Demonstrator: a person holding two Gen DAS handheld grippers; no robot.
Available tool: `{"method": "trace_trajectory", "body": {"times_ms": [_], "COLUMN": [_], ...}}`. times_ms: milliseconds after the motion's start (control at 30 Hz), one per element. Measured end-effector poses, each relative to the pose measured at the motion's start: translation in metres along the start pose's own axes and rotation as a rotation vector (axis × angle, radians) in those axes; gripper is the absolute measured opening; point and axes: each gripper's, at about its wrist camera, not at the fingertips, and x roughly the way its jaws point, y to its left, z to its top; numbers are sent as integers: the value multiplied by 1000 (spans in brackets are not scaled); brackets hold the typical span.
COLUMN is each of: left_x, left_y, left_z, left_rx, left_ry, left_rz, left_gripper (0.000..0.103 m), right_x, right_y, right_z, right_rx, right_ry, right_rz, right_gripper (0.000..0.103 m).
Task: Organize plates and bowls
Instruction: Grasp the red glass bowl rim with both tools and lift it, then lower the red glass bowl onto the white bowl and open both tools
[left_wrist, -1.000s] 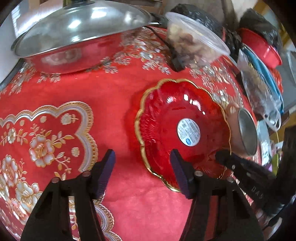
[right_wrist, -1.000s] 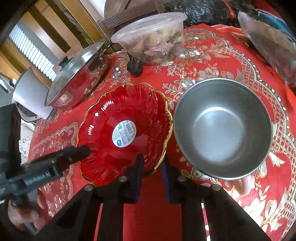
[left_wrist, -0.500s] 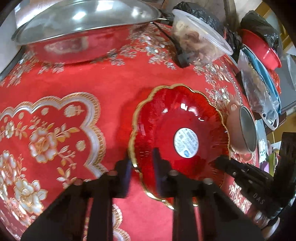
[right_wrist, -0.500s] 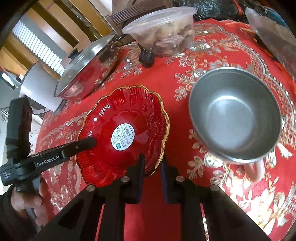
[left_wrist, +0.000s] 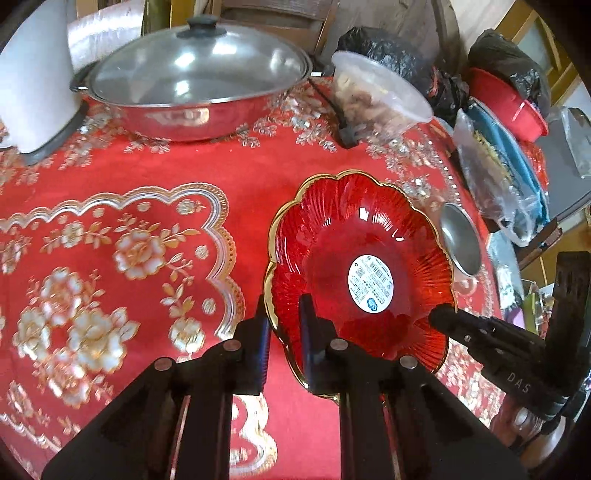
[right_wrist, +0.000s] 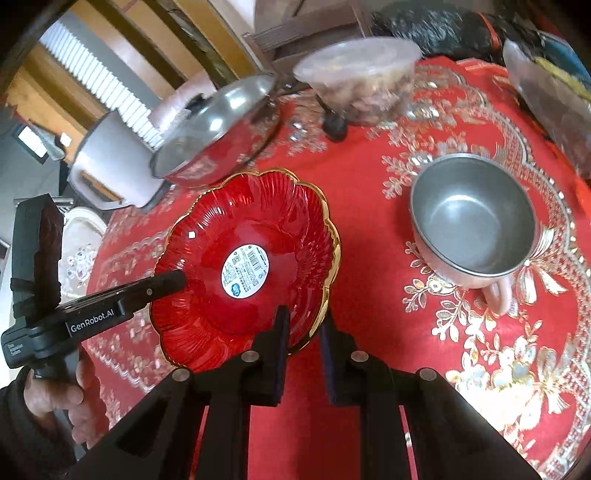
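Red glass plate (left_wrist: 354, 266) with scalloped gilt rim and a white label at its centre, tilted and apparently raised off the table (left_wrist: 155, 173), toward the table's right side. Left gripper (left_wrist: 282, 332) pinches the plate's near-left rim, one finger under and one inside the rim. Right gripper (right_wrist: 303, 334) is closed on the opposite rim in the same way; in the left wrist view only its tip shows against the plate edge. Steel bowl (right_wrist: 472, 221) with a pink handle stands upright and empty just beside the plate, near the table's right edge. Further out, toward the far edge: lidded steel wok (left_wrist: 192, 92), clear food tub (left_wrist: 376, 96), white cooker (left_wrist: 33, 77), and dark bags (left_wrist: 384, 51).

Step in hand, as judged: two-handed carrying of the plate, before the bowl is dealt with. Whether the plate's underside has fully cleared the cloth cannot be told. The next move calls for both grips held level and moved together to a free patch, then lowering flat before either finger pair lets go.
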Motion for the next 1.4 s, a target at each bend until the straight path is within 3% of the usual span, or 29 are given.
{"method": "trace_trajectory", "body": {"times_ms": [200, 667, 1033, 1400], "left_x": [-48, -142, -166, -166], "left_y": [0, -8, -9, -9], "left_z": [-24, -117, -190, -224], "left_rx": [-19, -90, -135, -161], "left_ry": [-48, -121, -141, -113], "left_rz": [-8, -22, 14, 31], "left_gripper": [12, 12, 12, 12], "right_x": [-44, -113, -134, -132], "right_y": [28, 71, 92, 93], "right_z": [-14, -80, -138, -172], "right_rx": [-60, -195, -294, -301], "right_ry": [-20, -23, 0, 28], "right_rz": [30, 117, 137, 139], "right_gripper": [15, 15, 16, 16]}}
